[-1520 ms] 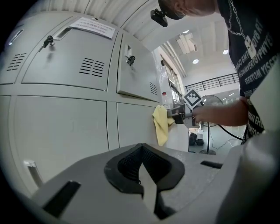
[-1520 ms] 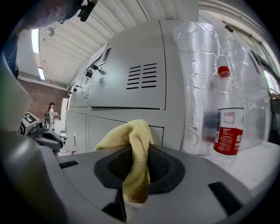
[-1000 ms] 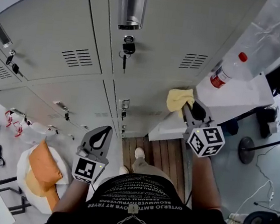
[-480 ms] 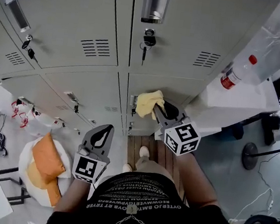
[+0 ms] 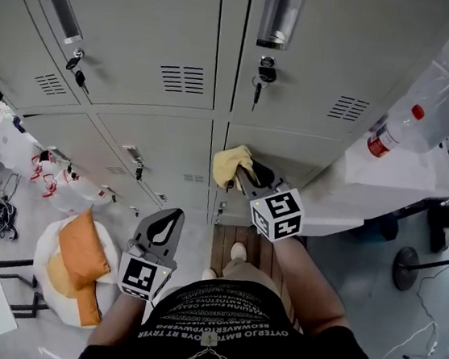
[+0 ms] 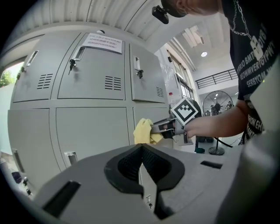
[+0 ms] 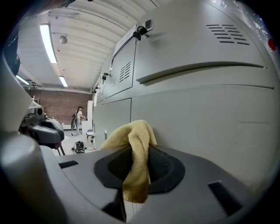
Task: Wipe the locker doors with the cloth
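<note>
Cloth: yellow terry, soft and crumpled, pinched in the right gripper. One fold hangs down through the jaw opening. The rest bunches up above the jaw tips.

Nearest the person, the left gripper is held low beside the left hip, well apart from the lockers. Its jaws are pressed together with nothing between them, as the left gripper view confirms.

Further forward, the right gripper is extended toward the locker bank, its marker cube facing up. The cloth is at the face of a lower locker door, near that door's left edge. Seen from the left gripper view, the cloth is a rounded yellow wad against the grey panel; firm contact cannot be confirmed.

The doors are plain grey metal with louvred vents. Above the lower door, an upper door has a key hanging in its lock.

To the right, a white tabletop stands beside the lockers and carries a clear bottle with a red cap and label.

On the floor to the left lies an orange cushion.
</note>
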The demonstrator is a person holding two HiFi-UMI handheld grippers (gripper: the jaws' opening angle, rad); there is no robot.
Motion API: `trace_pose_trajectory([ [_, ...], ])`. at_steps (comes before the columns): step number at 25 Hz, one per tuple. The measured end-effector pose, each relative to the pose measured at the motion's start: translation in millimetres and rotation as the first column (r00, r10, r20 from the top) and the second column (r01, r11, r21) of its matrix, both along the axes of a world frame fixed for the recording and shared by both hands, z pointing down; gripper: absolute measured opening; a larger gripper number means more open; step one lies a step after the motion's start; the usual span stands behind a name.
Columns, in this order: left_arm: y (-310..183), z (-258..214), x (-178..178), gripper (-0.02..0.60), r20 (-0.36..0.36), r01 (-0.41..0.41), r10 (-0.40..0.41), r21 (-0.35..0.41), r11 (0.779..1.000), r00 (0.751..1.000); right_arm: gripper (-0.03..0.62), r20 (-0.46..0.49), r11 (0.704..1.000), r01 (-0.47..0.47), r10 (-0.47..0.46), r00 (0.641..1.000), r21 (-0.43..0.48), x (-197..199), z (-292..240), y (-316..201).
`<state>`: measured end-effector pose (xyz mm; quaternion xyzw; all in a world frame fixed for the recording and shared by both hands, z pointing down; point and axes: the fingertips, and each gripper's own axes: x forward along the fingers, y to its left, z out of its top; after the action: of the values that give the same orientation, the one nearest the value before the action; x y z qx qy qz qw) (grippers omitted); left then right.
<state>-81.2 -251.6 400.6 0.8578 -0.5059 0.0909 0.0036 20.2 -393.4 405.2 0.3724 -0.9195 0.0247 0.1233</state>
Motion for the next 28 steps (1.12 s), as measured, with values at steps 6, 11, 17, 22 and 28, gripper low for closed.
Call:
trace_pose_trajectory([
  [6,7,1,-2,0.003,0.004,0.010,-0.010,-0.003,1.000,1.000,0.077,-0.006,0.999,-0.038,0.038,0.999,-0.010,14,4,-11],
  [11,7,1,4,0.003,0.008,-0.004,0.004,-0.004,1.000,1.000,0.077,-0.010,0.997,-0.073,0.073,0.997,-0.009,33,4,-18],
  [17,5,2,13,0.003,0.010,-0.025,0.025,-0.004,1.000,1.000,0.077,-0.018,0.993,-0.120,0.120,0.993,-0.015,65,9,-21],
  [22,0,-1,20,0.003,0.009,-0.039,0.039,0.005,0.999,0.999,0.078,-0.024,0.984,-0.174,0.174,0.984,-0.025,103,14,-24],
  [28,-7,4,32,0.003,-0.002,-0.066,0.066,-0.005,0.998,0.998,0.078,-0.016,0.964,-0.262,0.261,0.965,-0.044,145,21,-28],
])
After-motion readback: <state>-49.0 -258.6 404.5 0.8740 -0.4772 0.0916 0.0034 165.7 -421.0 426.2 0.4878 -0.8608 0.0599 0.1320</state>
